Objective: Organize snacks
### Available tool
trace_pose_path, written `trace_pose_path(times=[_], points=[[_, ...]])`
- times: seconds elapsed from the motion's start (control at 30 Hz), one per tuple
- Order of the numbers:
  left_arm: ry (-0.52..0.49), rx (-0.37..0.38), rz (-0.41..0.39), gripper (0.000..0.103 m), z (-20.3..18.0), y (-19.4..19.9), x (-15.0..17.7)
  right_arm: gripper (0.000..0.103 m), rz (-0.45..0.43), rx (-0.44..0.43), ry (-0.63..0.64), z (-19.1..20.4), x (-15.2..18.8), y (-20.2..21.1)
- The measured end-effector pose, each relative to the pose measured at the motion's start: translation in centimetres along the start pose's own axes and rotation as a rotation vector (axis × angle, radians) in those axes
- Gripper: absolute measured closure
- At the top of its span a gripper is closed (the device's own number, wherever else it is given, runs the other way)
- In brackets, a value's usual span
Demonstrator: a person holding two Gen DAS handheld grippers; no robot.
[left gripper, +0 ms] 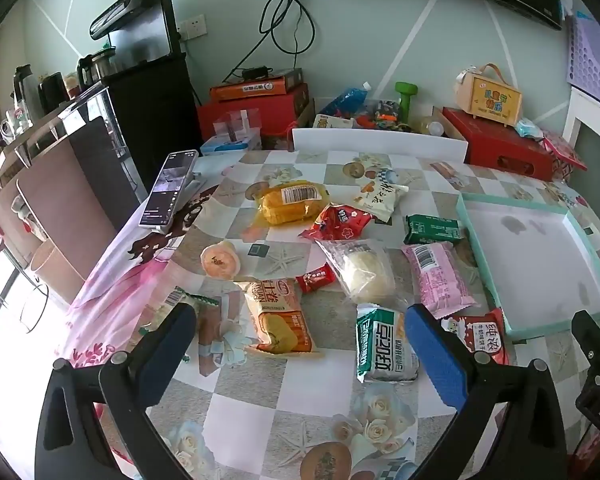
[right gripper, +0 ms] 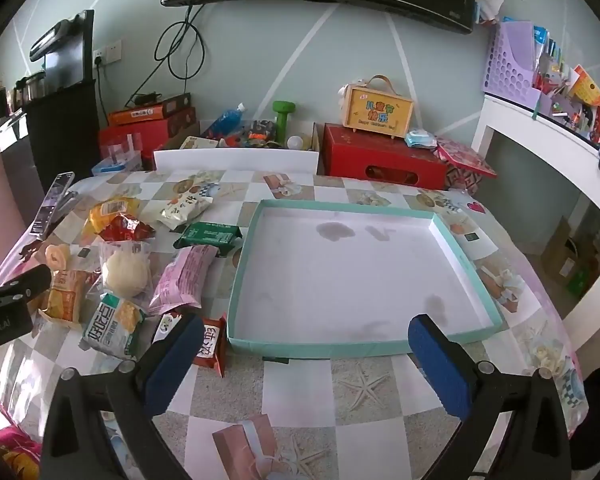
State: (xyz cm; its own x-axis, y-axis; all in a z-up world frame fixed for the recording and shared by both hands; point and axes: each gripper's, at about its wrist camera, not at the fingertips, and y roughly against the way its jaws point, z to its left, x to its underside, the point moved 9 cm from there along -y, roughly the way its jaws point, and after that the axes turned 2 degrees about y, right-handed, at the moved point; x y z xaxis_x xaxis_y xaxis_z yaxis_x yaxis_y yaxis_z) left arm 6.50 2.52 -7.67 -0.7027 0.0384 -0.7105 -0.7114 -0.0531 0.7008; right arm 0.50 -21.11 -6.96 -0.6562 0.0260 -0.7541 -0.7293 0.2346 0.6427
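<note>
Left wrist view: your snacks lie spread over the middle of the frame on the checked tablecloth (left gripper: 284, 412). Lowest down are an orange bread pack (left gripper: 278, 320) and a green and white pack (left gripper: 384, 346). Above them sit a clear bag with a pale bun (left gripper: 364, 270), a pink pack (left gripper: 438, 276), a small red candy (left gripper: 315, 278), a red bag (left gripper: 336, 222), a dark green pack (left gripper: 434, 230), a yellow cake pack (left gripper: 292, 202) and a white bag (left gripper: 380, 196). A red and white pack (left gripper: 480, 336) lies at the lower right, partly behind one finger. Your left gripper (left gripper: 300, 354) has its blue fingers (left gripper: 436, 356) spread wide, with nothing in them. A phone (left gripper: 168, 188) leans at the upper left.

In the right wrist view, the teal tray (right gripper: 320, 346) fills the middle, right of the snacks. It has no snacks in it. Your right gripper (right gripper: 306, 366) is spread wide too, holding nothing, at the bottom of the frame just below the tray's near wall.
</note>
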Motion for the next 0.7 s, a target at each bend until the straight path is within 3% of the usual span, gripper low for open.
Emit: trace_pose_path(times=[0.7], points=[[0.004,-0.003,-0.002,0.000,0.21,0.05,0.06,0.000,-0.016,-0.006,-0.033,-0.57,-0.13,0.28]])
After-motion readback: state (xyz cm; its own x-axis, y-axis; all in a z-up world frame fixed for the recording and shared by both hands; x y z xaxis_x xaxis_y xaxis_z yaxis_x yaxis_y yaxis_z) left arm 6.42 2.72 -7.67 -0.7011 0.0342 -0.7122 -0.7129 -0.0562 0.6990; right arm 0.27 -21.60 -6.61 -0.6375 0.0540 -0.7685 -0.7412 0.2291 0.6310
